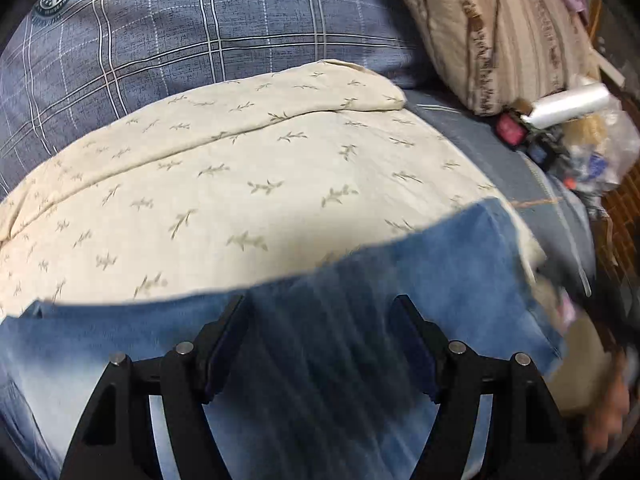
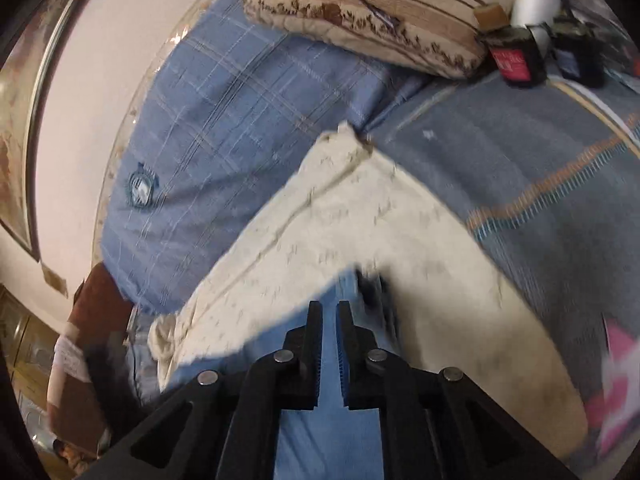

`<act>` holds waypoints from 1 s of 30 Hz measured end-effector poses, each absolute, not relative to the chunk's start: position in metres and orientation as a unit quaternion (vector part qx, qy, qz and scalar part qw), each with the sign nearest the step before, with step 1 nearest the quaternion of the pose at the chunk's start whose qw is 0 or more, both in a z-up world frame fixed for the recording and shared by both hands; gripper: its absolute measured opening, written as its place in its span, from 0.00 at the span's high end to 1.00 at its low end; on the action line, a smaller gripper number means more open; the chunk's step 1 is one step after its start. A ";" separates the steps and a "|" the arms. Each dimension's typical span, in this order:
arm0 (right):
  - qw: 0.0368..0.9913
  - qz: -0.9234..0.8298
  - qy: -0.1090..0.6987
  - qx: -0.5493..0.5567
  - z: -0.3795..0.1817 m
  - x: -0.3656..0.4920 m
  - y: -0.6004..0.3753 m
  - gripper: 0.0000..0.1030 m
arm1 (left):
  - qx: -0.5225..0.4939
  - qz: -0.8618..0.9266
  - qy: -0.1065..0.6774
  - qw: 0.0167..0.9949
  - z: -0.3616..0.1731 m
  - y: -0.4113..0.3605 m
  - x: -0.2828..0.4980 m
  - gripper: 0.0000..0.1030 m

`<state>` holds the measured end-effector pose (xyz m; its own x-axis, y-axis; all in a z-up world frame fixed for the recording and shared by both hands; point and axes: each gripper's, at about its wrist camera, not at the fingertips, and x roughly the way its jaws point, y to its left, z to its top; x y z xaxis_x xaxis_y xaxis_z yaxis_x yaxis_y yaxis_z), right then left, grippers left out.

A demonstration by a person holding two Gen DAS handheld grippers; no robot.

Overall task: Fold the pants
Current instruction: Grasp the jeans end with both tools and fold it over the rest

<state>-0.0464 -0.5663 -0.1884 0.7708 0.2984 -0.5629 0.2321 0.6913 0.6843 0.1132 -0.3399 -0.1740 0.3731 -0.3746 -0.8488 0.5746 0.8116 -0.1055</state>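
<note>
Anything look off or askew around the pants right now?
Nothing damaged or spilled. The blue pants lie over a cream leaf-print cloth whose far corner is folded back on itself. Beside the striped pillow, a clutter of small items and a plastic bag crowds the bed's edge. Motion blur hides finer detail.

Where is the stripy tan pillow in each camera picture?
Left wrist view: the stripy tan pillow is at the top right, behind the cream leafy cloth.
Right wrist view: the pillow lies along the top middle.
Shared landmark: the small red-labelled box sits right beside the pillow in both.
</note>
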 end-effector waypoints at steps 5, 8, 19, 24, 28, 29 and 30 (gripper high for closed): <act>0.837 -0.004 0.423 0.347 -0.219 -0.066 -0.543 0.93 | 0.099 -0.291 0.485 0.819 -0.182 -0.345 0.125 0.25; 0.837 -0.001 0.422 0.348 -0.222 -0.080 -0.543 0.93 | 0.086 -0.293 0.493 0.815 -0.179 -0.339 0.130 0.25; 0.787 0.050 0.293 0.541 -0.229 -0.166 -0.563 0.25 | 0.140 -0.398 0.452 0.786 -0.134 -0.373 0.116 0.25; 0.783 0.033 0.284 0.552 -0.238 -0.170 -0.561 0.26 | 0.218 -0.445 0.439 0.750 -0.138 -0.412 0.111 0.25; 0.786 0.017 0.290 0.545 -0.243 -0.159 -0.561 0.33 | 0.251 -0.468 0.432 0.729 -0.143 -0.432 0.117 0.25; 0.779 0.021 0.297 0.552 -0.248 -0.153 -0.559 0.36 | 0.256 -0.471 0.434 0.724 -0.147 -0.437 0.121 0.25; 0.774 0.019 0.303 0.556 -0.251 -0.150 -0.559 0.38 | 0.257 -0.478 0.438 0.717 -0.149 -0.440 0.124 0.25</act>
<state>-0.1498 -0.5593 -0.2515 0.8153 0.3665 -0.4484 0.3076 0.3820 0.8715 0.1240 -0.4398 -0.1488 0.1603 -0.4600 -0.8733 0.9098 0.4120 -0.0501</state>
